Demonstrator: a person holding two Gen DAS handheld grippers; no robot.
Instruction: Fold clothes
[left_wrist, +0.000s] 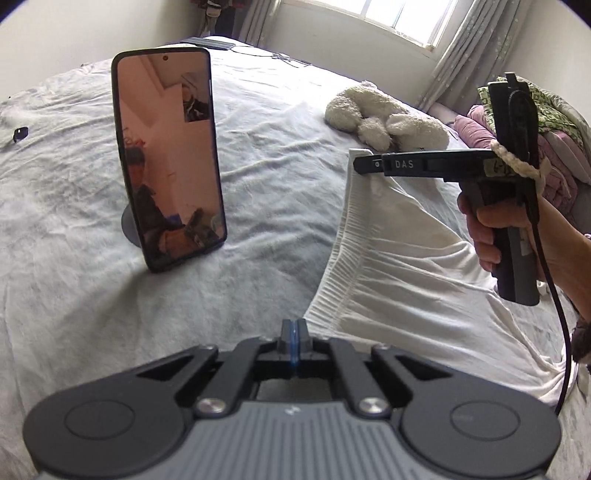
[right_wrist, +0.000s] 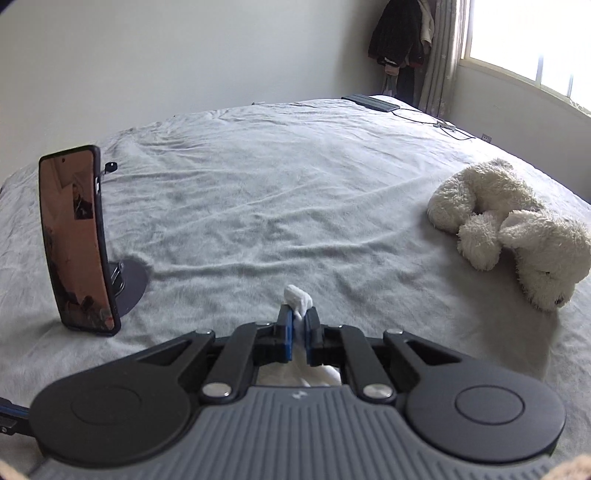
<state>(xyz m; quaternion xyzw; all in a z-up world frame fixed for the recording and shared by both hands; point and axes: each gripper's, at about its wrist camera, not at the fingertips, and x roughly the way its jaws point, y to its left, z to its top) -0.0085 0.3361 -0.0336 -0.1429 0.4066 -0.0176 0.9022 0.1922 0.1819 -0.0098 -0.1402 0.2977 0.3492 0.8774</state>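
A white garment with an elastic waistband (left_wrist: 388, 258) hangs stretched above the grey bed sheet (left_wrist: 258, 155). My right gripper (left_wrist: 364, 162) is shut on the waistband's far corner and holds it up; in the right wrist view the white cloth (right_wrist: 297, 297) sticks out between its closed fingers (right_wrist: 298, 321). My left gripper (left_wrist: 294, 328) is shut, with its fingertips at the waistband's near corner; whether cloth is pinched between them is hidden.
A phone on a round stand (left_wrist: 168, 155) stands upright on the bed at left and also shows in the right wrist view (right_wrist: 79, 240). A white plush toy (left_wrist: 384, 118) lies at right. A pile of clothes (left_wrist: 517, 122) sits at the far right. A dark tablet (right_wrist: 371, 101) lies far back.
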